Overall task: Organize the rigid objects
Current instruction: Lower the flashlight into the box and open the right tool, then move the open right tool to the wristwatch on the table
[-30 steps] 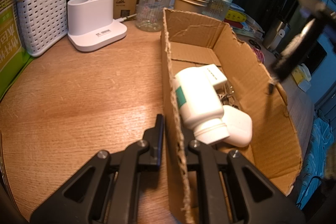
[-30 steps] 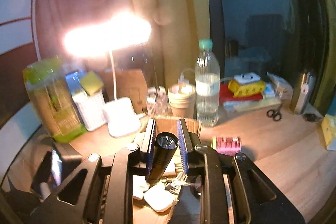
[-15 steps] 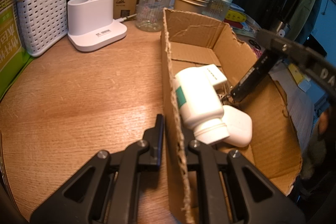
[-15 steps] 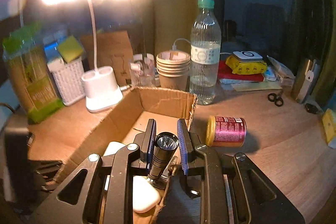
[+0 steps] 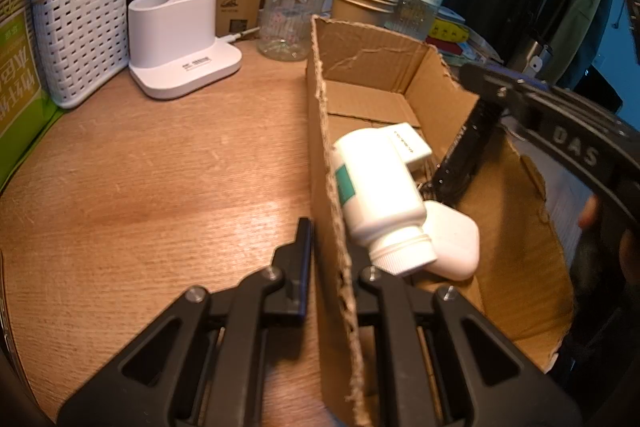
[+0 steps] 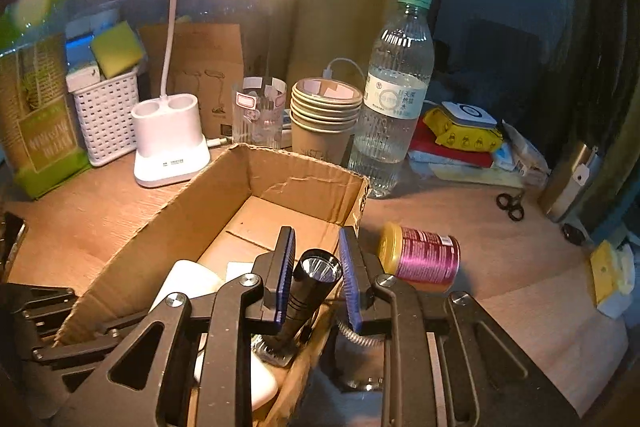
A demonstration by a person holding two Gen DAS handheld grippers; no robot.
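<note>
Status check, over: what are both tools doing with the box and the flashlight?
Left tool shut on cardboard box wall. Right tool opening, flashlight between pads, tail down in box. White bottle beside it.

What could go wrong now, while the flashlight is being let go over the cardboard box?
1. The right tongs are opening with the flashlight between them; it may drop onto the white bottle or white case.
2. It leans near the box's torn right wall and could tip out.
3. The left tongs pinch one thin wall; the box may shift.

Black claw (image 6: 316, 273) arms w/ silver screws, blue pads (image 6: 286, 269).
</note>
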